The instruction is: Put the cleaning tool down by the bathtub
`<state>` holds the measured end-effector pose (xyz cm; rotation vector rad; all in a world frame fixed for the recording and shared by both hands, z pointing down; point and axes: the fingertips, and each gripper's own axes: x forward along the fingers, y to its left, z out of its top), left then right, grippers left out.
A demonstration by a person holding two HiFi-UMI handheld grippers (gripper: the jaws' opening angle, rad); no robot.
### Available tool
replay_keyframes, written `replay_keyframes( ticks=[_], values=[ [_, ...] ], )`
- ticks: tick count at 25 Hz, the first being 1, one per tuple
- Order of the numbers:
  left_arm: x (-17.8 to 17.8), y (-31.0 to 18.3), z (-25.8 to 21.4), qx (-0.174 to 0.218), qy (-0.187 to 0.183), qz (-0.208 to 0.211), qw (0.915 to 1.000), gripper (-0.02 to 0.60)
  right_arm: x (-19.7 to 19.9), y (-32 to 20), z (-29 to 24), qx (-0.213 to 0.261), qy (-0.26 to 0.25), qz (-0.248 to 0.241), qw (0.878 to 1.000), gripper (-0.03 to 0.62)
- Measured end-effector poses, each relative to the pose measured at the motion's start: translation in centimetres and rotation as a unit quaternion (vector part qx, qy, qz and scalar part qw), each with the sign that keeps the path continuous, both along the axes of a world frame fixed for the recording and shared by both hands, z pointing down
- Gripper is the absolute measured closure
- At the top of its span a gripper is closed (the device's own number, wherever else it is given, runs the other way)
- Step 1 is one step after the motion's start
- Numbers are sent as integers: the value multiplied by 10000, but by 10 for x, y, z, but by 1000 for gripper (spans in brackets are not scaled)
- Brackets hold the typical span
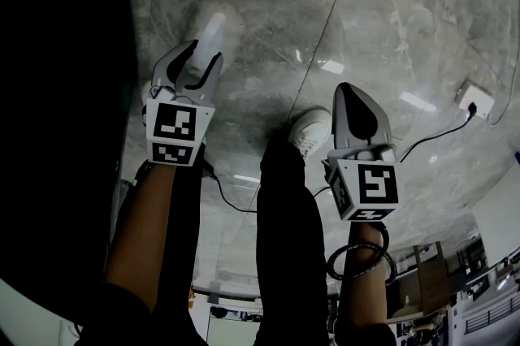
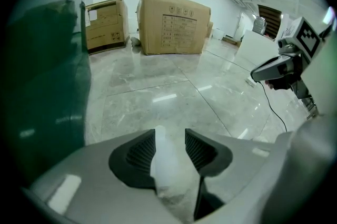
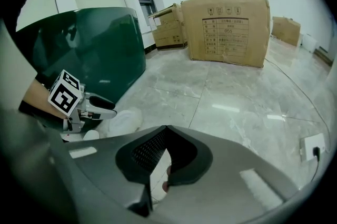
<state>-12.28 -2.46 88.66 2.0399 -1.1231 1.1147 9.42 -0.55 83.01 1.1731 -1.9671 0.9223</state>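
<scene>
My left gripper (image 1: 205, 52) is shut on the cleaning tool (image 1: 211, 32), a white, slightly see-through piece that sticks out past the jaws over the marble floor. In the left gripper view the tool (image 2: 164, 162) sits clamped between the ribbed pads (image 2: 139, 152). The dark green bathtub (image 2: 45, 81) rises just to the left of it. The right gripper view shows the tub (image 3: 89, 52) with my left gripper (image 3: 97, 107) and the white tool (image 3: 125, 121) beside its base. My right gripper (image 1: 348, 92) is shut with nothing in it, jaws (image 3: 164, 131) meeting over bare floor.
Big cardboard boxes (image 2: 174, 23) (image 3: 229, 28) stand at the far wall. A white socket block (image 1: 475, 99) with a black cable (image 1: 435, 137) lies on the floor to the right. The person's white shoe (image 1: 311, 129) and dark trouser leg are between the grippers.
</scene>
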Motion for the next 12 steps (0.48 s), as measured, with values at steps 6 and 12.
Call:
replay_keyframes(
  ticks=[6,12],
  values=[
    [3,-11,-45,134,39,-55,9999,413,-5,-12,-41,179,-29,58,9998,580],
    [3,-25,-97,355,89,-67,9993,434,-16,-19,-84,304,-66,82,9995,580]
  ],
)
